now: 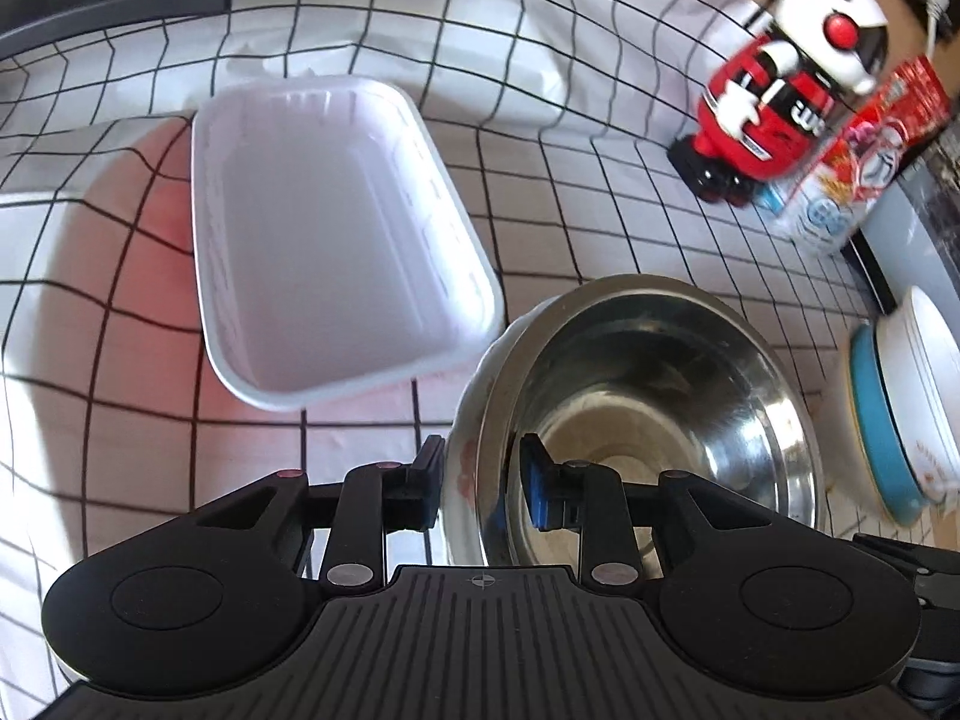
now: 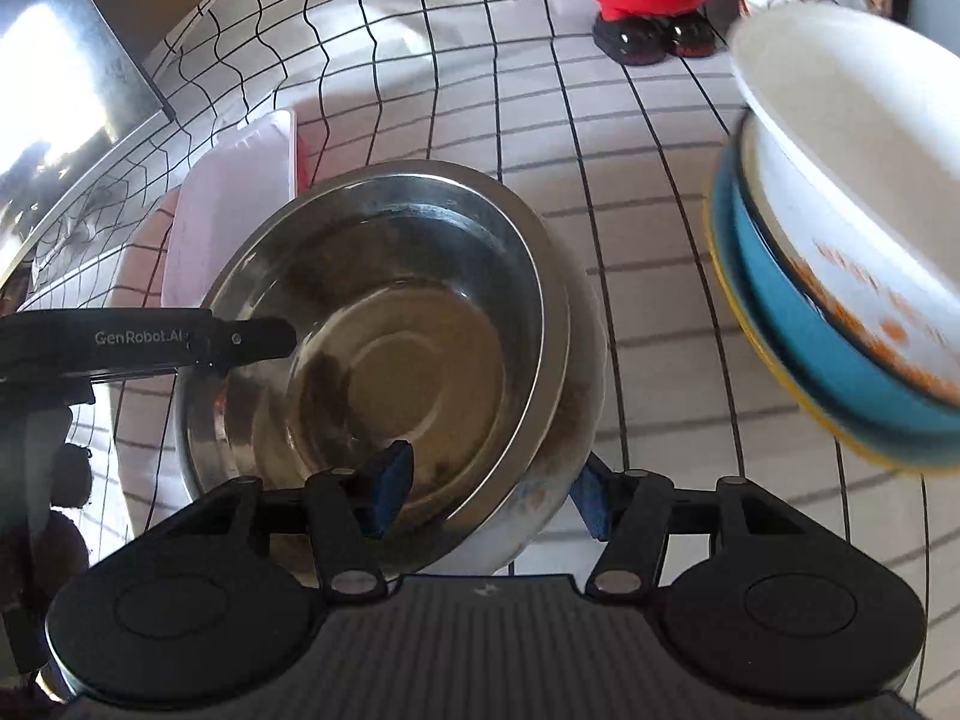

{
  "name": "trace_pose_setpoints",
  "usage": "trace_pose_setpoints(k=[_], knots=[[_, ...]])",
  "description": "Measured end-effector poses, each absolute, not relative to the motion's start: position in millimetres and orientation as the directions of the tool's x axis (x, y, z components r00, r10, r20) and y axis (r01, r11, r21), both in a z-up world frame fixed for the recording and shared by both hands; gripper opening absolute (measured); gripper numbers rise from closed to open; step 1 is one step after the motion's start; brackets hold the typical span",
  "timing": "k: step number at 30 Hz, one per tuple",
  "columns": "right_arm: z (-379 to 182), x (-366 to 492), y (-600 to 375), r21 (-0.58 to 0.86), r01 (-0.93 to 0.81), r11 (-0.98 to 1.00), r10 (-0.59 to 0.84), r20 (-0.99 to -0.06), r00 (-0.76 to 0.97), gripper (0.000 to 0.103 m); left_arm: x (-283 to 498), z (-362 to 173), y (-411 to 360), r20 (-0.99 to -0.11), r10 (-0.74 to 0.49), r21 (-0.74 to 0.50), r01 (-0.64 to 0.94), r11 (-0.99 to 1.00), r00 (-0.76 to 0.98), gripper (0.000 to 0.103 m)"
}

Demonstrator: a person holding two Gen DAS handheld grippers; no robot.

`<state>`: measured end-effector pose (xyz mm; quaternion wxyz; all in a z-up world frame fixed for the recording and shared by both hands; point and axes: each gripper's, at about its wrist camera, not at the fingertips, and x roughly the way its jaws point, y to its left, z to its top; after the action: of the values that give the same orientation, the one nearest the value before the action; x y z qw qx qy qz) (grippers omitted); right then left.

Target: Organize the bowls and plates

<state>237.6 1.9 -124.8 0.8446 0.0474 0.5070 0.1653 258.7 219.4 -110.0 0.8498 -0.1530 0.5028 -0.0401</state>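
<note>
A steel bowl [image 1: 648, 396] sits nested in a white bowl [image 1: 474, 456] with a floral pattern; both are tilted over the grid tablecloth. My left gripper [image 1: 480, 480] is shut on their left rim. My right gripper [image 2: 492, 498] is shut on their right rim, one pad inside the steel bowl [image 2: 384, 336], one outside the white bowl [image 2: 576, 384]. The left gripper's arm [image 2: 144, 339] shows in the right wrist view. A stack of a white bowl [image 2: 840, 192] in a blue dish [image 2: 840, 360] stands to the right, also in the left wrist view [image 1: 900, 408].
A white rectangular tray [image 1: 324, 228] lies left of the bowls, seen edge-on in the right wrist view [image 2: 228, 222]. A red and white toy figure [image 1: 780, 90] and a snack bag [image 1: 858, 162] stand at the back right. A dark panel [image 2: 66, 78] lies at the far left.
</note>
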Motion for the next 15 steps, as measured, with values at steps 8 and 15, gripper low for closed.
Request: trace_pose_setpoints(k=[8, 15], knots=[[-126.2, 236.1, 7.0, 0.214, -0.267, 0.94, 0.316, -0.842, 0.436, 0.057, 249.1, -103.5, 232.3, -0.818, -0.262, -0.366, -0.112, 0.924, 0.511, 0.025], [-105.0, 216.5, 1.1, 0.157, -0.316, 0.936, 0.302, -0.82, 0.486, 0.057, 220.9, -71.9, 247.8, -0.732, -0.288, -0.442, -0.108, 0.891, 0.617, 0.021]])
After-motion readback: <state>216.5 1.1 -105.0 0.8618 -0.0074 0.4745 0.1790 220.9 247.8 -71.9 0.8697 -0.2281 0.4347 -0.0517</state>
